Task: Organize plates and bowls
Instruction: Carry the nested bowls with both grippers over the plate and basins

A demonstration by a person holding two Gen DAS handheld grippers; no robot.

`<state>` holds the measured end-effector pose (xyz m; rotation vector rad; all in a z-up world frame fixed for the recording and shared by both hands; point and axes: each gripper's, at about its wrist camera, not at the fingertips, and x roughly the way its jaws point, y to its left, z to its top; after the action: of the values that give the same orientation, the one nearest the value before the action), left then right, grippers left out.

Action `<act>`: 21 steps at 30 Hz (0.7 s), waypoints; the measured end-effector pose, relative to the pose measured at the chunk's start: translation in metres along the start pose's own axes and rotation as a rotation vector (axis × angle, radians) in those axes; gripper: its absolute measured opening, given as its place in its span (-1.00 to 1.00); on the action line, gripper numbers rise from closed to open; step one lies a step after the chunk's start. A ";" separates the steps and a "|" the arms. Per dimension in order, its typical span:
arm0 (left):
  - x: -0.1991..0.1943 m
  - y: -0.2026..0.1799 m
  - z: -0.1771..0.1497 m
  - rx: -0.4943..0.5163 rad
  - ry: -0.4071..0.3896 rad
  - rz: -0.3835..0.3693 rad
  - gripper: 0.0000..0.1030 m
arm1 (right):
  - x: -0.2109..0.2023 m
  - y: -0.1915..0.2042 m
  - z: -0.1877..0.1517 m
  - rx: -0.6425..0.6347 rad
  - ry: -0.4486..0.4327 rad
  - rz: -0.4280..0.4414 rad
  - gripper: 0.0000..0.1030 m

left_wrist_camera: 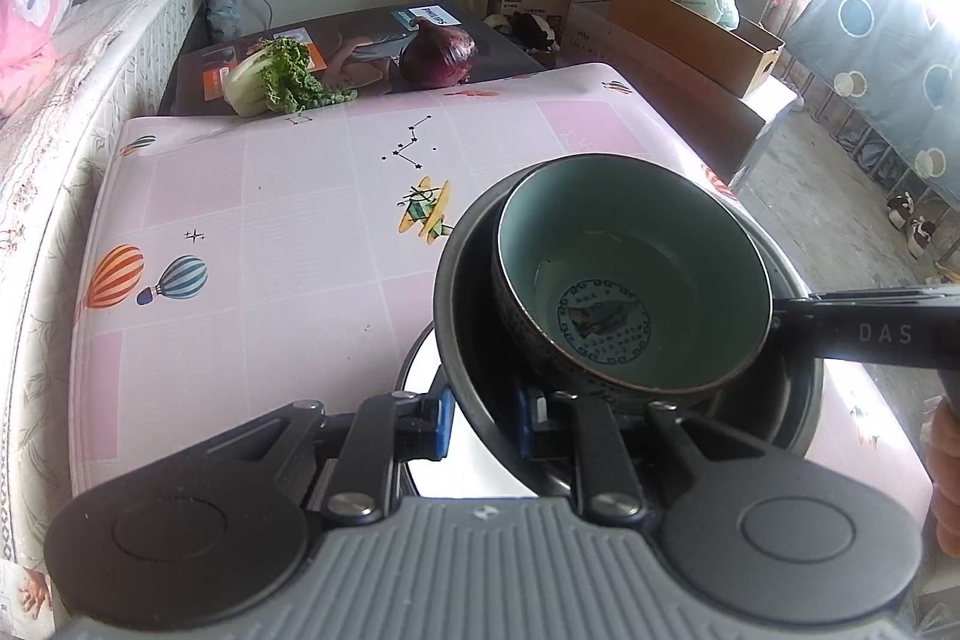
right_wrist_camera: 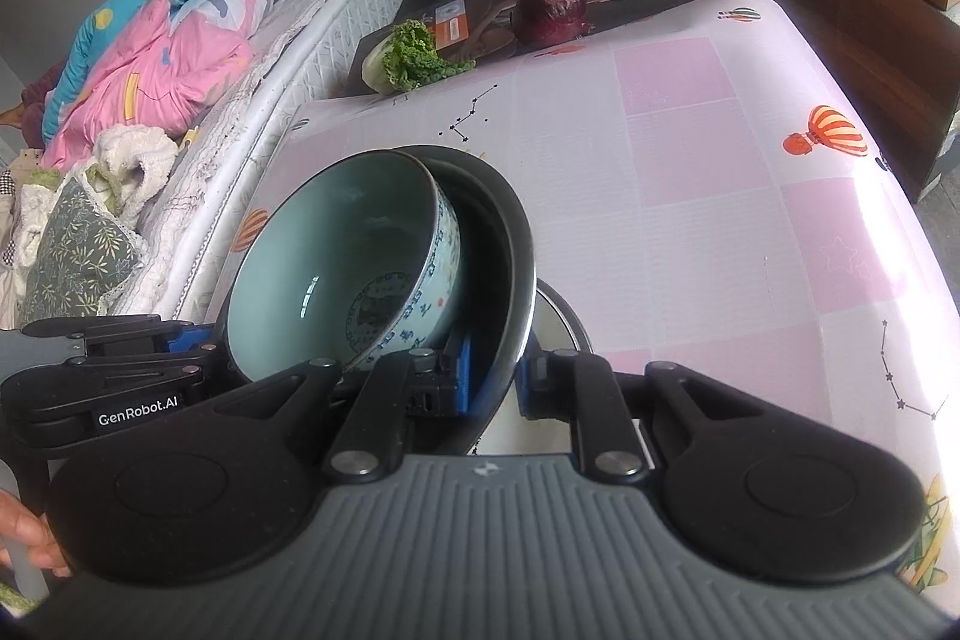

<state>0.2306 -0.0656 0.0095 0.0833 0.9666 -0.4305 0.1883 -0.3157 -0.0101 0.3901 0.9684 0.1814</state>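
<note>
Pink patterned cloth covers the surface (left_wrist_camera: 252,196), with a bed along one side and boxes beyond the far edge; a leafy green (left_wrist_camera: 273,79) and a red onion (left_wrist_camera: 438,52) lie on a dark box at that far end. Both tools hold one dark bowl (left_wrist_camera: 474,340) from opposite sides: the left gripper (left_wrist_camera: 483,421) has its fingers closed on the near rim, and the right gripper (right_wrist_camera: 492,382) has its fingers closed on the rim across from it. Inside, a pale green bowl (left_wrist_camera: 630,274) with a blue medallion sits tilted, leaning against the dark wall, not nested flat. Under the dark bowl a white plate (left_wrist_camera: 420,364) shows; whether they touch is unclear. Neither hand is nearer, as they share the load. Most of the cloth ahead is bare, so I judge there is ample room to set the stack down, keeping it level so the inner bowl does not slide
</note>
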 end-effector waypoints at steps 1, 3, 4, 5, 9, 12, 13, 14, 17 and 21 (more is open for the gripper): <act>-0.001 0.000 -0.002 0.000 0.000 -0.002 -0.63 | -0.001 0.000 -0.003 0.001 0.001 -0.001 -0.72; -0.003 0.000 -0.007 -0.002 0.001 -0.005 -0.63 | -0.003 0.003 -0.008 0.003 0.003 -0.004 -0.72; -0.003 0.001 -0.009 -0.004 0.002 -0.007 -0.63 | -0.003 0.004 -0.010 0.004 0.004 -0.006 -0.72; -0.004 0.001 -0.011 -0.005 0.002 -0.008 -0.63 | -0.004 0.005 -0.012 0.004 0.005 -0.007 -0.72; -0.006 0.002 -0.017 -0.010 0.002 -0.012 -0.63 | -0.007 0.008 -0.021 0.006 0.011 -0.010 -0.71; -0.007 0.001 -0.020 -0.011 0.003 -0.013 -0.63 | -0.008 0.010 -0.025 0.005 0.014 -0.014 -0.72; -0.007 0.001 -0.021 -0.010 0.003 -0.014 -0.63 | -0.008 0.010 -0.026 0.006 0.015 -0.015 -0.72; -0.008 0.001 -0.024 -0.012 0.003 -0.015 -0.63 | -0.009 0.011 -0.027 0.006 0.016 -0.015 -0.72; -0.010 0.002 -0.029 -0.016 0.002 -0.018 -0.63 | -0.009 0.013 -0.030 0.004 0.019 -0.018 -0.72; -0.010 0.002 -0.033 -0.017 0.002 -0.020 -0.63 | -0.010 0.016 -0.032 -0.001 0.021 -0.025 -0.72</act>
<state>0.2008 -0.0518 -0.0015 0.0587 0.9735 -0.4407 0.1566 -0.2964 -0.0122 0.3755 0.9936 0.1637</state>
